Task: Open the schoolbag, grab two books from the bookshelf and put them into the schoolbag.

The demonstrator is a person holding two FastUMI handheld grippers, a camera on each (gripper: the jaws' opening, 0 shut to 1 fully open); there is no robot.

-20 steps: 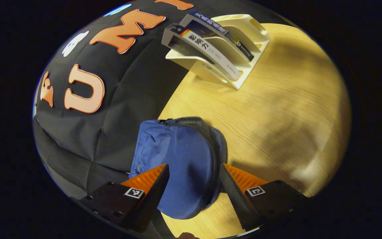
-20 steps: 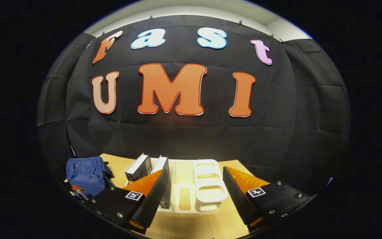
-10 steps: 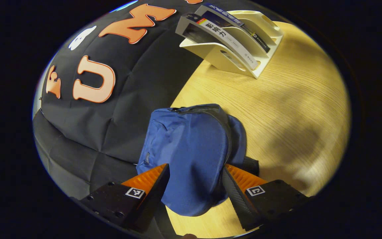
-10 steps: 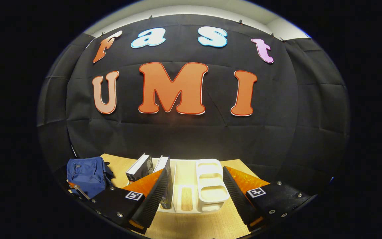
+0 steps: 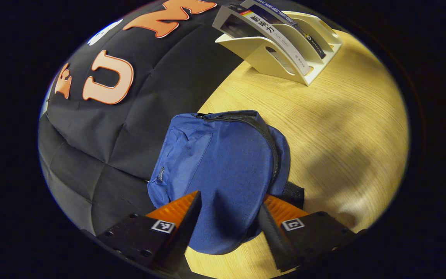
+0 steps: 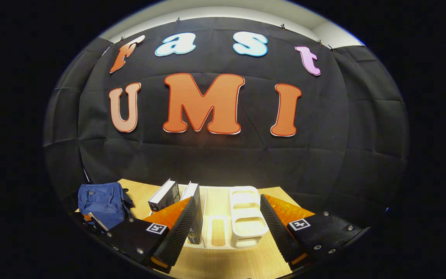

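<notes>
Spreading across both views, a pale wooden table [image 5: 343, 116] carries a blue schoolbag [image 5: 223, 170] at its near left, zipper shut. Farther right stands a cream bookshelf [image 5: 285, 58] holding two leaning books [image 5: 281, 38]; their spine lettering is too small to read. Left gripper [image 5: 227, 209] hovers spread apart straddling the bag. Right gripper [image 6: 229, 217], fingers apart, faces the shelf.
</notes>
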